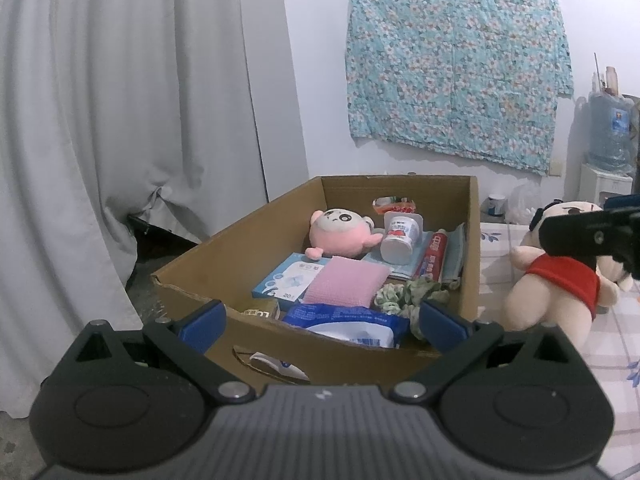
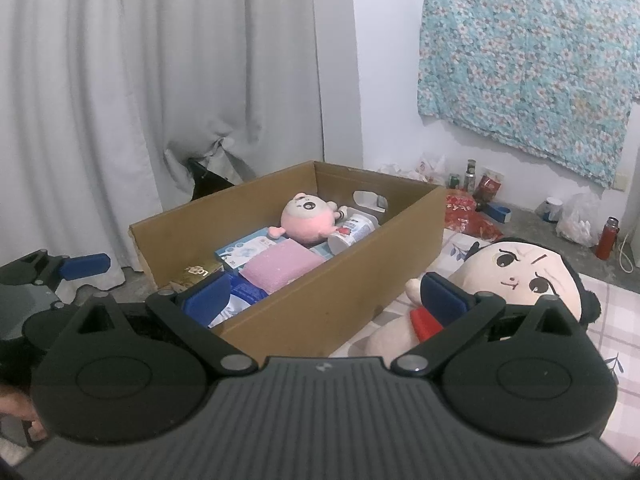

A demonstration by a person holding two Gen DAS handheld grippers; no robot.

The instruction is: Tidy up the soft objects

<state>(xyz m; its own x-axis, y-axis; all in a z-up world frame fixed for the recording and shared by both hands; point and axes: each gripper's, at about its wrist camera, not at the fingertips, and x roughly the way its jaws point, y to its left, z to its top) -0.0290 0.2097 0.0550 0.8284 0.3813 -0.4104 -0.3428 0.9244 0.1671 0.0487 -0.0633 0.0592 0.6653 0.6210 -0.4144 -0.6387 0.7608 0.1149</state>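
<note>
Here, a cardboard box sits on the floor in front of a pale grey curtain, and most of the soft things lie inside it. A round pink plush rests toward the far end of the box, touching a white cup tipped on its side. Nearer the middle lies a flat pink pad, overlapping a blue-and-white carton. Beside the pad sits a green floral scrunchie, and a red toothpaste tube lies along the box's right wall. A blue-and-white soft packet fills the near end.

Outside the box, just beside its right wall, a large doll in a red top lies on a checked, flower-printed mat, its black-haired face turned up.

The left gripper hovers at the near end of the box, its blue fingers wide apart over the packet and holding nothing. The right gripper is also spread wide and empty: one blue finger sits over the box's near corner, the other in front of the doll's shoulder. Whether that finger touches the doll cannot be told.

A turquoise floral cloth hangs on the white wall. Bottles, bags and a red flask stand along the wall's foot, and a water jug stands at the far right.
</note>
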